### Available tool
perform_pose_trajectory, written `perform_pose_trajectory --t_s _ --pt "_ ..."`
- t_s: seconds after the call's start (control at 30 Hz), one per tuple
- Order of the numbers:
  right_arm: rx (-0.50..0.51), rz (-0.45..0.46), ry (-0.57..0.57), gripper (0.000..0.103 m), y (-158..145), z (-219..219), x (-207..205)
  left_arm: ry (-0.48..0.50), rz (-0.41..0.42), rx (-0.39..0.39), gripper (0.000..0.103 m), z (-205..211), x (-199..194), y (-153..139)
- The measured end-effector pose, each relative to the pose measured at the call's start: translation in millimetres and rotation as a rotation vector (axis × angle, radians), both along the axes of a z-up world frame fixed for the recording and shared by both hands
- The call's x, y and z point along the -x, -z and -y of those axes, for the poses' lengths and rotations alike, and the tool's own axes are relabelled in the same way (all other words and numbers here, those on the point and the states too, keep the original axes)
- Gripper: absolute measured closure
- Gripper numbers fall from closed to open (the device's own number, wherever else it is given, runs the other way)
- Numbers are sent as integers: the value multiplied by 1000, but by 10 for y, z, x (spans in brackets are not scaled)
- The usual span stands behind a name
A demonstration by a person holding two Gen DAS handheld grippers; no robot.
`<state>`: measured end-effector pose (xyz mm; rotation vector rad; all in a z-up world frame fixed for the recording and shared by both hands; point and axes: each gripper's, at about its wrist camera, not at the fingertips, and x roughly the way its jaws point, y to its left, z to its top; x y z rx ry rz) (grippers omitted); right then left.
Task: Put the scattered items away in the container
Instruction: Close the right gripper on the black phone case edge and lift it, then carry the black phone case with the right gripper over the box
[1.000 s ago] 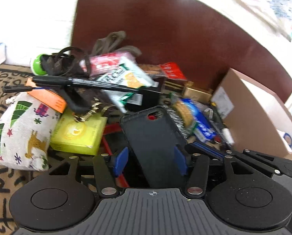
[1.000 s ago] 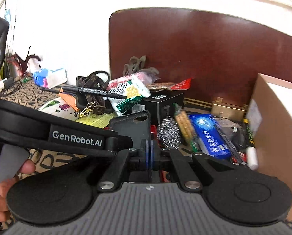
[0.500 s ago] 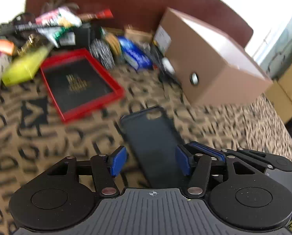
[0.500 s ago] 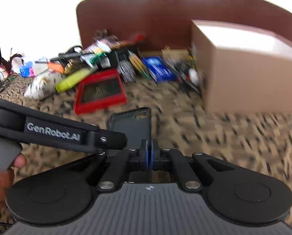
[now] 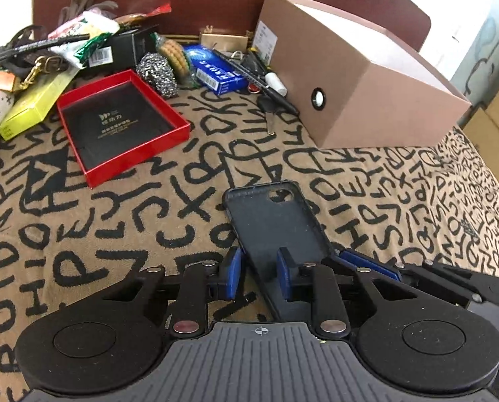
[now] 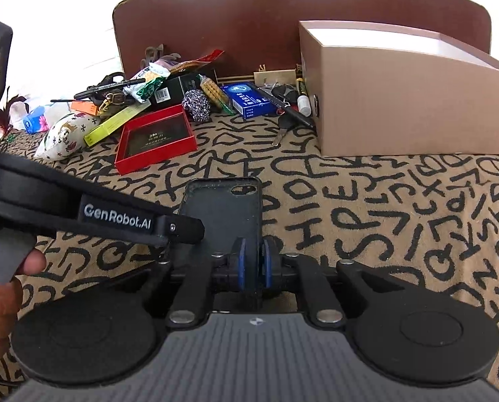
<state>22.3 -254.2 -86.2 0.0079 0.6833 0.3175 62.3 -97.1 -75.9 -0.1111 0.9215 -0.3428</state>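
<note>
Black phone case [image 5: 276, 224], inner face up, camera cut-out at its far end, dust specks on its lining; it is held above the patterned table cover, toward the near middle of the table. The right claw [image 6: 253, 263] pinches the case's right rim between its blue pads [image 6: 241, 261]. The left claw [image 5: 259, 273] stands part-spread around the case's near end; its left pad shows a gap from the case, and contact at the other pad cannot be told.

The table [image 5: 400, 201] carries a tan cloth printed with black letters. A broad bare stretch of cloth lies around the case and on toward the right edge. A dark brown curved board [image 6: 283, 16] closes the far side.

The cardboard box [image 6: 410, 100] stands open-topped at far right; only its pale inner wall shows, its contents hidden. A red-rimmed shallow box [image 5: 122, 124] lies open at far left, showing a black printed inner face. Behind it, heaped along the board: a steel scourer [image 5: 157, 73], a blue packet [image 5: 216, 73], a yellow-green carton [image 5: 31, 107], a printed fabric pouch [image 6: 65, 134], a marker pen [image 5: 274, 82] and a key [image 6: 283, 127] beside the cardboard box.
</note>
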Motion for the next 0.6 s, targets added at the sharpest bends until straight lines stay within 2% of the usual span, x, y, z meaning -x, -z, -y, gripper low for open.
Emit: perform_pose_trajectory --t_s 0.03,0.13,0.17,0.3,0.37,0.47,0.6 --pt "3 -1 2 88 0 -5 -1 -2 4 -15 80 12 1 -4" --pt "9 -3 0 88 7 -27 -10 -6 0 -23 78 20 -19 4" --pt "9 -3 0 88 10 -33 -18 -7 -1 -23 71 21 -22 7" --pt "14 2 -3 87 25 -64 -48 2 12 -39 68 48 -20 18" --pt "26 7 -10 88 26 -75 -54 4 20 -57 71 77 -12 17" --pt "19 -3 0 98 -11 -43 -40 0 19 -65 76 79 5 -13" --pt "-15 4 12 99 -94 37 27 -5 20 -36 84 60 43 -101"
